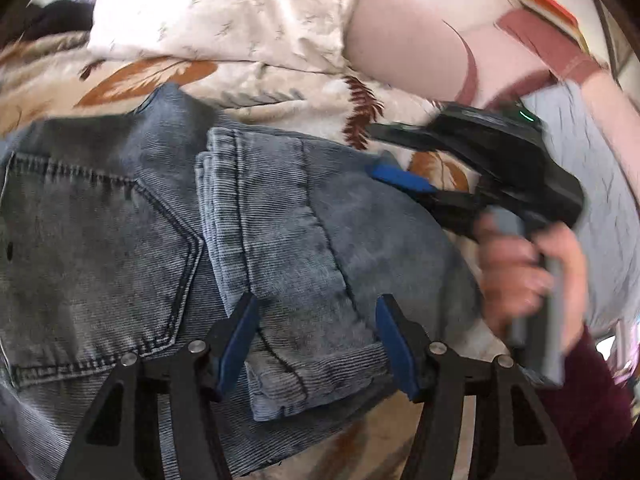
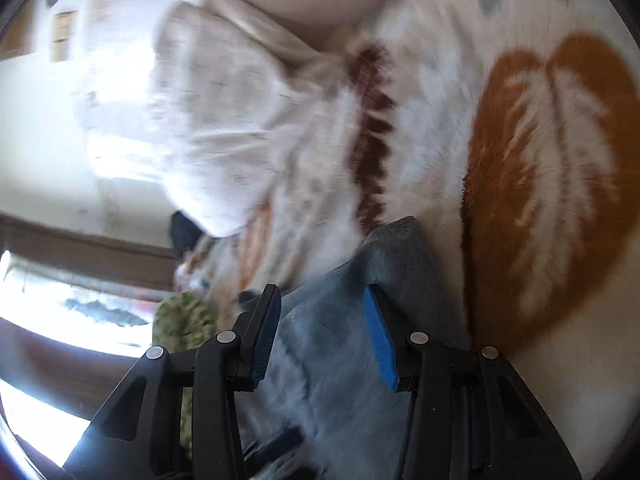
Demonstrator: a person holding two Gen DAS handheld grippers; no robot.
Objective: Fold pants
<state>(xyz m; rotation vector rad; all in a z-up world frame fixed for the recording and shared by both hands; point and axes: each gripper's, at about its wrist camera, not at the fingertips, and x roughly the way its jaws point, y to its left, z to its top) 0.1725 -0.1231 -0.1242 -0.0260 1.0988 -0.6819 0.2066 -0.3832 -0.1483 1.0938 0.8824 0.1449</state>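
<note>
Grey-blue jeans (image 1: 120, 216) lie folded on a leaf-patterned blanket (image 1: 152, 76), back pocket at the left, the leg hems (image 1: 256, 208) laid over the middle. My left gripper (image 1: 316, 332) is open just above the folded legs, a finger on each side. My right gripper (image 1: 396, 160) shows at the right of the left wrist view, held by a hand (image 1: 528, 276), open at the fold's far edge. In the right wrist view the right gripper (image 2: 320, 336) is open with denim (image 2: 332, 344) between its blue pads (image 2: 380, 344), not clamped.
A cream pillow (image 1: 224, 8) lies behind the jeans; it shows in the right wrist view (image 2: 224, 120) too. A pink wall or headboard (image 1: 404, 44) stands at the back right. The person's maroon sleeve (image 1: 592, 400) is at the right. A bright window (image 2: 48, 312) shows far left.
</note>
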